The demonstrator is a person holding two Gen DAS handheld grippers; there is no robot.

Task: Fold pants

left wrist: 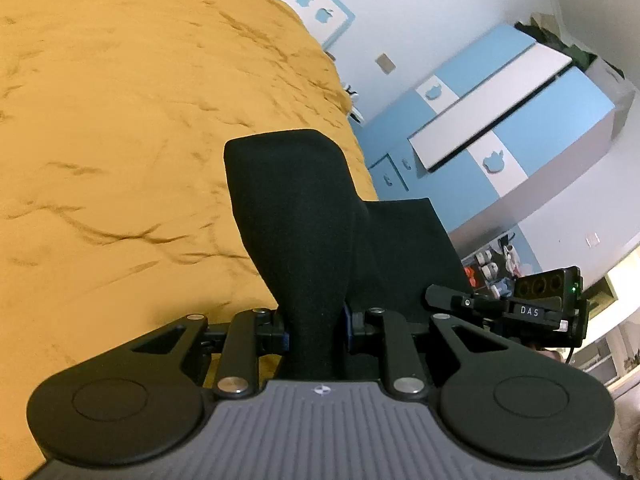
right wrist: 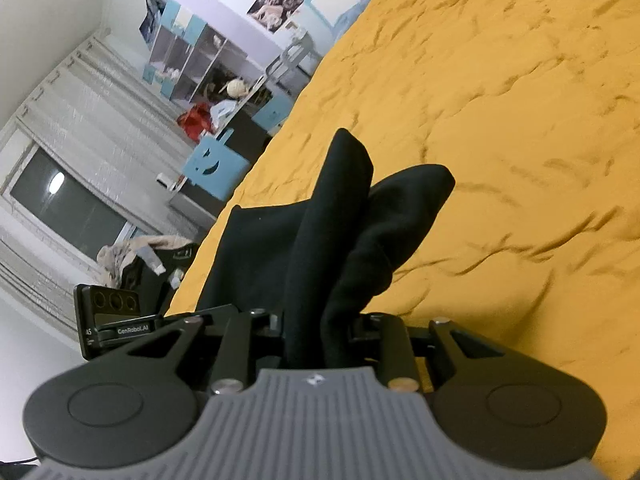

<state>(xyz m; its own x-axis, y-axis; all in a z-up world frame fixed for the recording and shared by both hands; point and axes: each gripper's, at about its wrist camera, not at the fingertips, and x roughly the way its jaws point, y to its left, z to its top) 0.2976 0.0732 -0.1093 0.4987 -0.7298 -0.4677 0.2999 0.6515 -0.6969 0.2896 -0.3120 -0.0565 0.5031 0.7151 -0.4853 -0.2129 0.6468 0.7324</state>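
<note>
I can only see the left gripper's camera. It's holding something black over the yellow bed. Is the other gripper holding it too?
Observer: Yes. The right gripper is shut on the black pants too, with a bunch of cloth sticking up between its jaws.
Operator: Is the cloth flat there, like mine?
Observer: No. In the right wrist view it stands up in two rounded folds, side by side.
Operator: What's behind it? I just see blue cupboards.
Observer: That view shows a window with a light reflected in it, and a pile of clothes beside the yellow bed.
</note>
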